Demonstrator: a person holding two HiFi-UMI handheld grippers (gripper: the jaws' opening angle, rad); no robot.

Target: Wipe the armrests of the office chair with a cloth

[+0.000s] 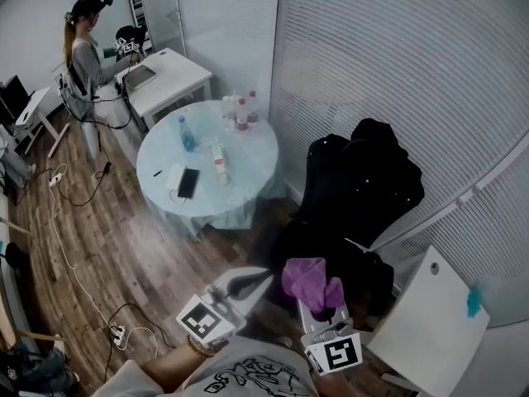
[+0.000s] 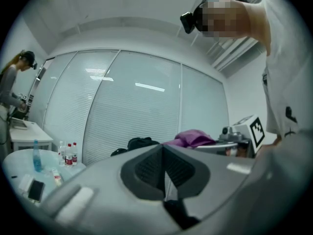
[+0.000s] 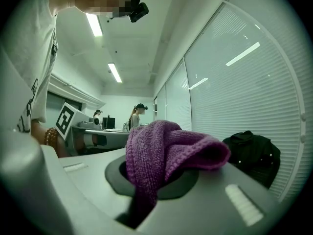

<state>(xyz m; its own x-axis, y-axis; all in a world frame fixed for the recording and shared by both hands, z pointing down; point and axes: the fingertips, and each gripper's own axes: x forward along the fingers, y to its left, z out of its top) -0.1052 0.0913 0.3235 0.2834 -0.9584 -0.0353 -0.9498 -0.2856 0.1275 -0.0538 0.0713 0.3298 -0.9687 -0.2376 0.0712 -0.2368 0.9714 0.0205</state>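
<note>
The black office chair stands by the blinds with a black jacket draped over its back; I cannot make out its armrests under the dark shapes. My right gripper is shut on a purple knitted cloth, held just in front of the chair seat. In the right gripper view the cloth bulges up out of the right gripper. To the left of the cloth, my left gripper is shut with nothing in it. In its own view the left gripper points toward the blinds.
A round table with water bottles, a phone and small items stands to the left of the chair. A white desk is at the lower right. A person stands at a far white desk. Cables lie on the wooden floor.
</note>
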